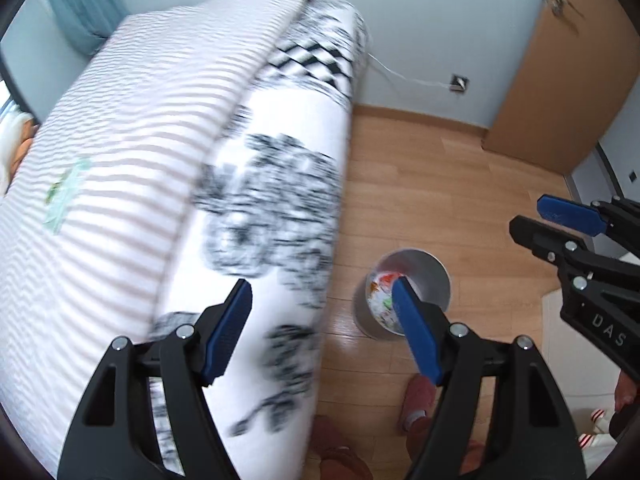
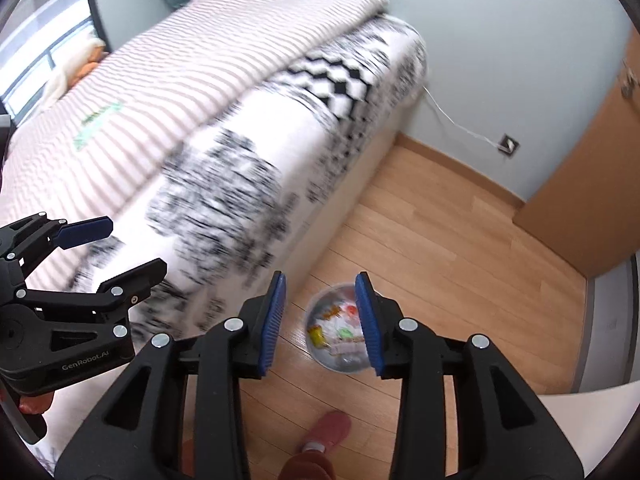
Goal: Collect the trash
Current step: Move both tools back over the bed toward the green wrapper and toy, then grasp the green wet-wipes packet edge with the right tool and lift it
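Both grippers hang over the wooden floor (image 2: 460, 240) beside the bed (image 2: 240, 128), and neither has anything in it: the left gripper (image 1: 320, 328) stands wide apart over the bed's edge, while the right gripper (image 2: 320, 320) is parted more narrowly, its blue pads (image 2: 274, 320) framing the bin below. That small round metal trash bin (image 1: 424, 280) sits on the floor just beside the bed, with crumpled wrappers (image 2: 340, 332) in red, yellow and green lying inside it. A green-and-white packet (image 2: 96, 124) lies well apart from it on the pink striped blanket (image 1: 132, 120), and a foot in a red slipper (image 2: 326, 432) stands near the bin.
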